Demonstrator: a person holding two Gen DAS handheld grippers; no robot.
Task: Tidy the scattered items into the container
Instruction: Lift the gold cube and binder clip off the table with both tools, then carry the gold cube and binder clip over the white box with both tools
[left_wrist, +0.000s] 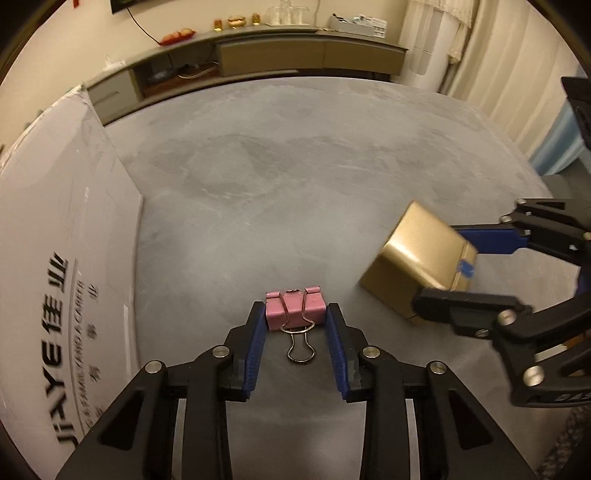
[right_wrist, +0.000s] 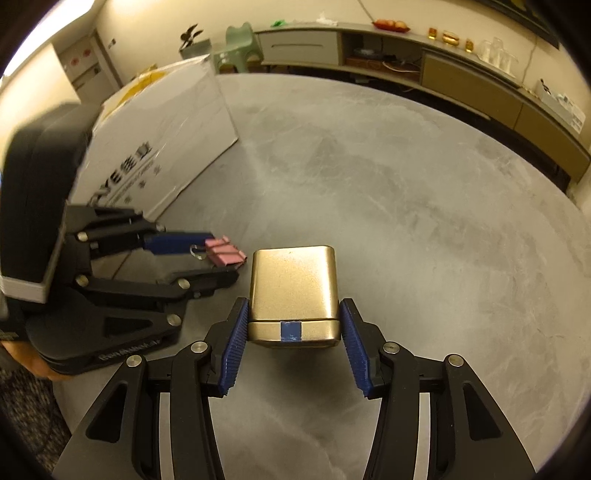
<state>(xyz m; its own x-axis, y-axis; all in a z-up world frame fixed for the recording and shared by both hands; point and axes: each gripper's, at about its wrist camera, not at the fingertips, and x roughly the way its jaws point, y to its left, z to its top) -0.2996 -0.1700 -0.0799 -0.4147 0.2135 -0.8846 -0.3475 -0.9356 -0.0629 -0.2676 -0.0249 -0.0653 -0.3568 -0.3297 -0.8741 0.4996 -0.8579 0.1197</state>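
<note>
Blue tape (right_wrist: 291, 330) on gold tin (right_wrist: 293, 284), plain from right wrist only.

A living room in a home, by the look of it; a long low sideboard (right_wrist: 436, 62) runs along the far wall, with open shelves and drawers; on top sit a dish of fruit (right_wrist: 391, 25), small gold ornaments (left_wrist: 236, 22) and upturned glasses (left_wrist: 284, 14); pale curtains (left_wrist: 517, 55) hang at one side; a green plastic stool (right_wrist: 238, 42) and a potted plant (right_wrist: 192, 38) stand in a corner; the work surface is a grey round table (left_wrist: 295, 166).
</note>
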